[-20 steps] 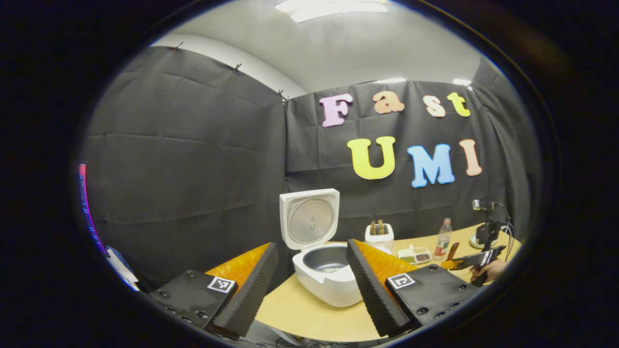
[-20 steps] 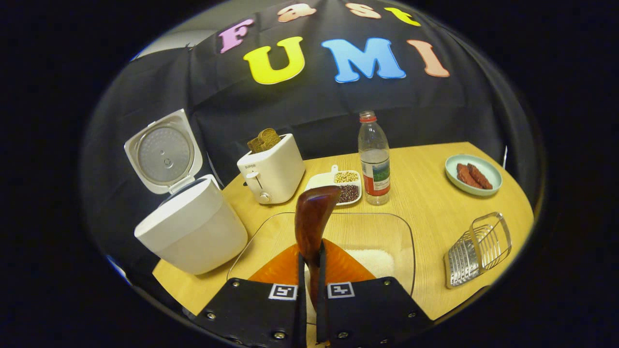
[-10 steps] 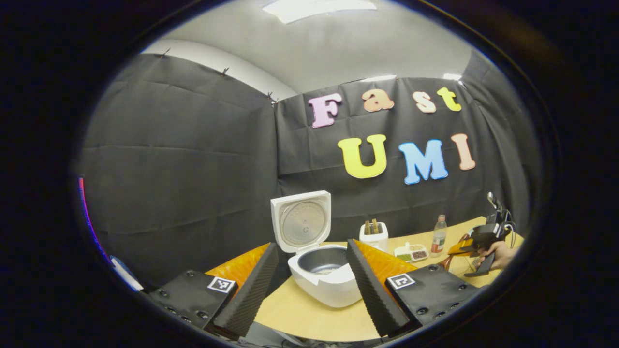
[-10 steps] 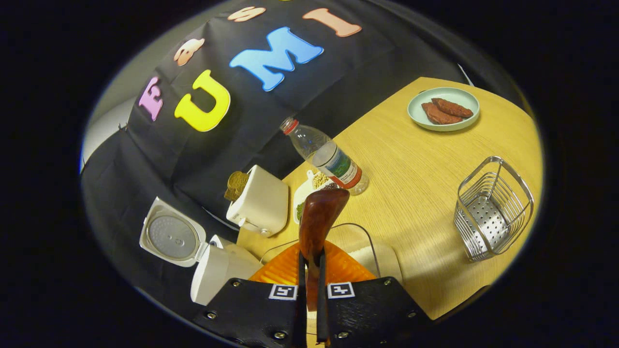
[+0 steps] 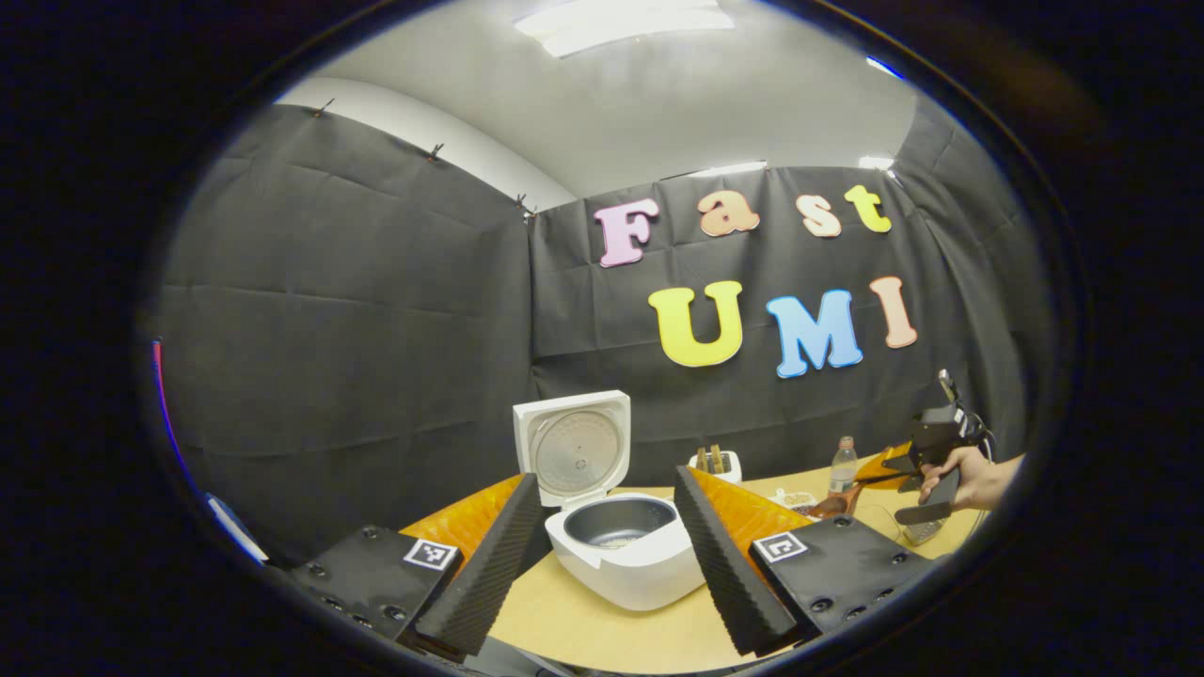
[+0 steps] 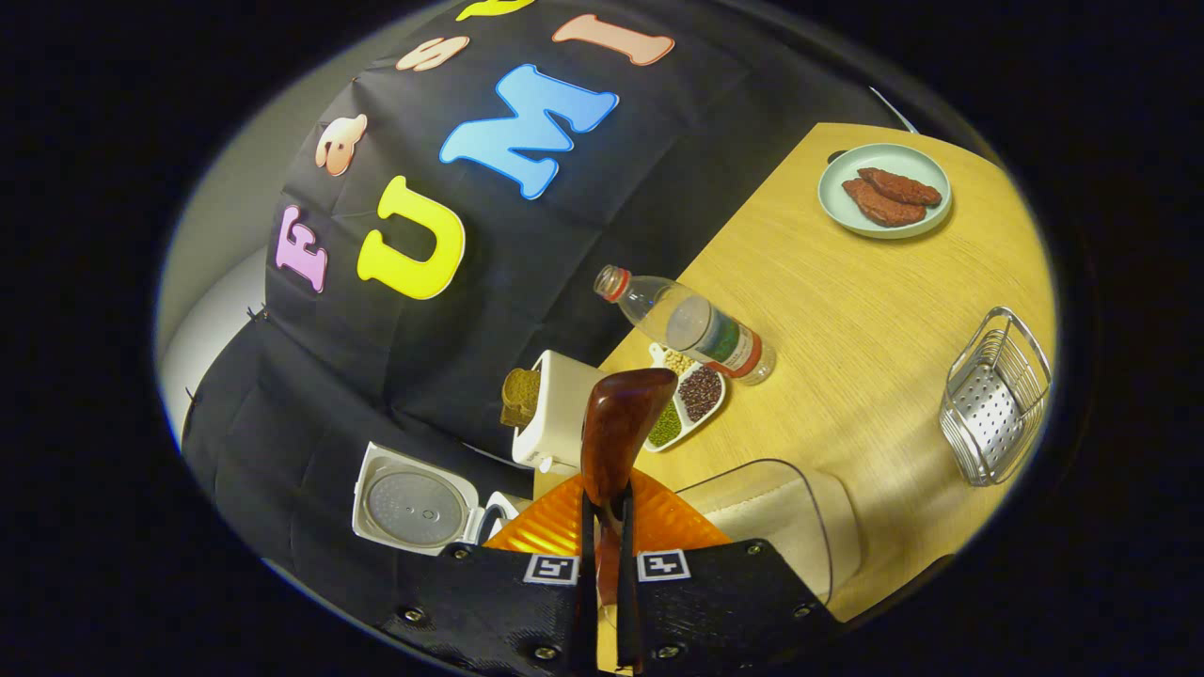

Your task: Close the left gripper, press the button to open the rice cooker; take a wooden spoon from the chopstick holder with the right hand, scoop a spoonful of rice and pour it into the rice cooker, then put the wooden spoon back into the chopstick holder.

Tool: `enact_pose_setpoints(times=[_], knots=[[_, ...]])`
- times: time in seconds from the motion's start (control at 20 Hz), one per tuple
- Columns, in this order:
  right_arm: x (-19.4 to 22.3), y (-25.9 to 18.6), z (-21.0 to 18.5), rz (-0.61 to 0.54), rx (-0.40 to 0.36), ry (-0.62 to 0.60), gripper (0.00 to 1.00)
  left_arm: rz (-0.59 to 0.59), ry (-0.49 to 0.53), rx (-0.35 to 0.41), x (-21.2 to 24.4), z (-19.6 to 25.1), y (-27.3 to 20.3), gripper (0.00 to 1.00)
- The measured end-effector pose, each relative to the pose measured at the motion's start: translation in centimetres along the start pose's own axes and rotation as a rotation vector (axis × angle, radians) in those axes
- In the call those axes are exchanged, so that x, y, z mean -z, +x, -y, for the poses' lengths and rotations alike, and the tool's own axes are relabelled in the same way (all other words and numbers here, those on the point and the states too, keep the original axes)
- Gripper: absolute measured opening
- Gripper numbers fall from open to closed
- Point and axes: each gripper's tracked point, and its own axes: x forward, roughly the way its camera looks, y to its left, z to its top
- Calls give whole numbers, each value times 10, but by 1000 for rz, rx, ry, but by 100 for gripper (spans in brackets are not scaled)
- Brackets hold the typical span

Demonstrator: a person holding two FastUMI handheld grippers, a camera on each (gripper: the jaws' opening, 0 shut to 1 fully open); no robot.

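A: Pale wood-grain tabletop (image 6: pixel 847 310) under black draped cloth. Start with the right gripper (image 6: pixel 602 602) — what's it doing?

B: Its two fingers are pinched tight on the handle of the glossy reddish-brown wooden spoon (image 6: pixel 616 423), whose bowl sticks up ahead of them. That view is tipped steeply. From the left gripper view, a hand (image 5: pixel 969 475) carries that gripper (image 5: pixel 926 442) above the far end of the table, the spoon (image 5: pixel 840 501) slanting down from it.

A: So which step?

B: I'd judge carrying the scoop to the cooker. Whether rice sits in the bowl I can't tell; its back faces the camera.

A: And the left gripper (image 5: pixel 602 536)?

B: Jaws spread wide, holding nothing, framing the white plastic rice cooker (image 5: pixel 621 555). Its lid (image 5: pixel 572 449) stands upright, and the grey metal inner pot (image 5: pixel 618 520) is exposed.

A: Next move?

B: Probably bringing the spoon over that pot and rolling the wrist so the grains slide in, keeping it level until then.

A: Around the spoon?

B: Just below it is the clear square glass dish of white rice (image 6: pixel 781 508); beyond are a white toaster with brown bread (image 6: pixel 555 409), a divided white dish of beans (image 6: pixel 691 400) and a clear plastic bottle (image 6: pixel 691 324). The wire-and-perforated-steel chopstick holder (image 6: pixel 997 395) stands well apart, and a pale green plate of brown slices (image 6: pixel 884 188) lies farther off
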Motion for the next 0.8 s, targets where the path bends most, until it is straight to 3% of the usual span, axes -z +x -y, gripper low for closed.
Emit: enact_pose_setpoints(times=[0.25, 0.8], knots=[[13, 12, -45, -26, -56, 3, 8, -26, -28, -44, 15, -20, -5, 96], [50, 56, -159, -69, -168, -117, 8, -66, -65, -211, 45, -92, -35, 96]])
